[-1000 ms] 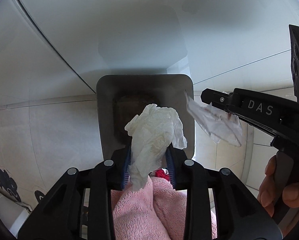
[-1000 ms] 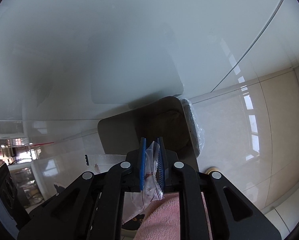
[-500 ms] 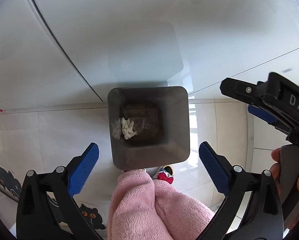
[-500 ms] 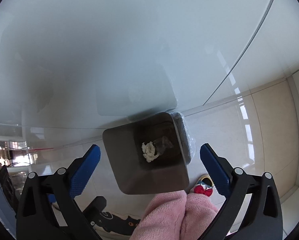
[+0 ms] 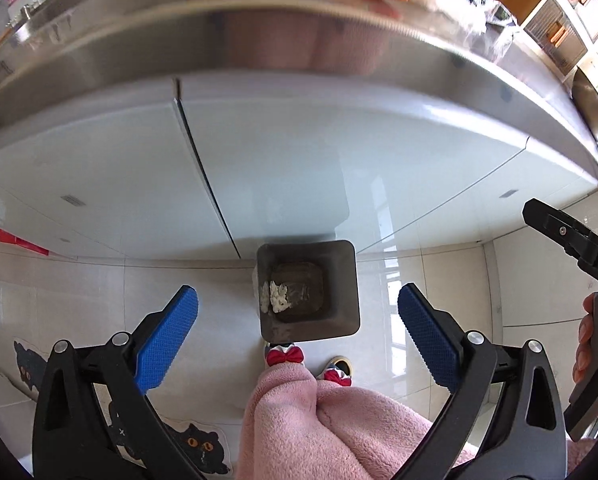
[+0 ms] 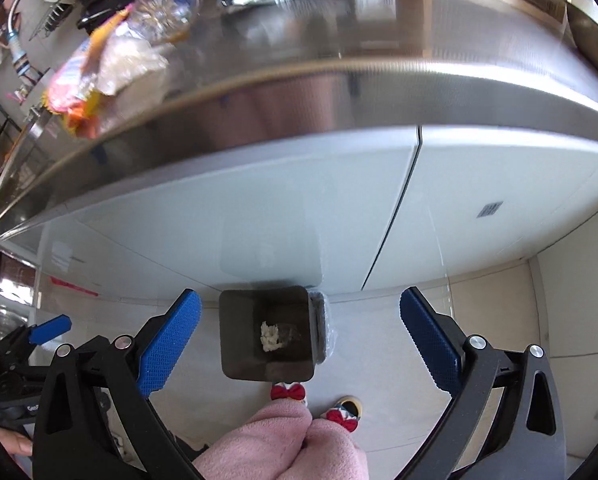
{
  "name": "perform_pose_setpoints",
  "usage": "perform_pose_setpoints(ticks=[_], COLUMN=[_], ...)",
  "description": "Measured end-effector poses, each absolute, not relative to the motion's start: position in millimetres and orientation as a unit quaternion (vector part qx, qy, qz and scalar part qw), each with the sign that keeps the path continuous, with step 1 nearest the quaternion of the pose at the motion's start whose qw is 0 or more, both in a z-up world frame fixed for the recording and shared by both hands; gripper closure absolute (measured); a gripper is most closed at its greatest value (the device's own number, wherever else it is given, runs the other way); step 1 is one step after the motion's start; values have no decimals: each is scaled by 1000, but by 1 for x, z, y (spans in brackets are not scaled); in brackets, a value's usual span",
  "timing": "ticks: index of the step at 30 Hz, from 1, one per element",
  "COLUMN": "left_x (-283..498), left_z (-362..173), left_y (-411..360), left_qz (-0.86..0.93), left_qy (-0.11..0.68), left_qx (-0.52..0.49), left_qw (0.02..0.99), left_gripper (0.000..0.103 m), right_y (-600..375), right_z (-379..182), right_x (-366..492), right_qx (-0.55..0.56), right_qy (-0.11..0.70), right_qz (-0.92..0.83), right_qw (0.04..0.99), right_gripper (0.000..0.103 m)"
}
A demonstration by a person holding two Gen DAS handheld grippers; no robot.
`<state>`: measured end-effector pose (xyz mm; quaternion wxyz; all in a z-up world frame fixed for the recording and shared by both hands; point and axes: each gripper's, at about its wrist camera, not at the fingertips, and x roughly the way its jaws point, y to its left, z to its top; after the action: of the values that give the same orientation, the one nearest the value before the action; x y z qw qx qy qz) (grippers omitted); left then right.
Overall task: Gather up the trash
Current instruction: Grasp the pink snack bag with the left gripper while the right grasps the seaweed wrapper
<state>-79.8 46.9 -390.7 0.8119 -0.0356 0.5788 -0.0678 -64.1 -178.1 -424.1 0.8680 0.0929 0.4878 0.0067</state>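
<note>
A crumpled white tissue (image 5: 277, 298) lies at the bottom of the dark square trash bin (image 5: 345, 288), with a clear wrapper (image 6: 289, 332) just beside it. The bin stands on the tiled floor (image 5: 99, 300) against white cabinet doors (image 6: 259, 200). Above it, the left hand-held gripper (image 5: 297, 330) and right hand-held gripper (image 6: 299, 338) both hang released, jaws wide and empty. More wrappers (image 6: 83, 88) and a plastic bottle (image 6: 167, 4) lie on the steel tabletop (image 6: 419, 52).

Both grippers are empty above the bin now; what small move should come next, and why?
Probably reach the right gripper toward the orange wrapper near the steel counter's edge. The tissue already lies in the bin, and wrappers remain on the counter.
</note>
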Motion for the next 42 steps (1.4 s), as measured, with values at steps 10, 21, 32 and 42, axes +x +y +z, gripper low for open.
perform_pose_setpoints(ticks=[10,21,32,42], left_x=[-55,22,106,135], left_z=[-294,-238,-241,-266], left_y=[58,32,17,18], left_qz=[-46,-61,-70,-86], left_qy=[545,491,489,524], left_qx=[-60,-39,-18,-12], left_qw=[835,868,869,847], left_gripper=[8,11,17,52], right_y=[-183,-193,-196,-191], right_z=[-327,-284,-300,-327], right_x=[-37,31,120,150], right_qx=[81,85,135,163], right_qy=[408,398,455,494], right_qz=[17,0,-19,-21], right_qw=[909,914,880,854], right_gripper=[3,20,36,72])
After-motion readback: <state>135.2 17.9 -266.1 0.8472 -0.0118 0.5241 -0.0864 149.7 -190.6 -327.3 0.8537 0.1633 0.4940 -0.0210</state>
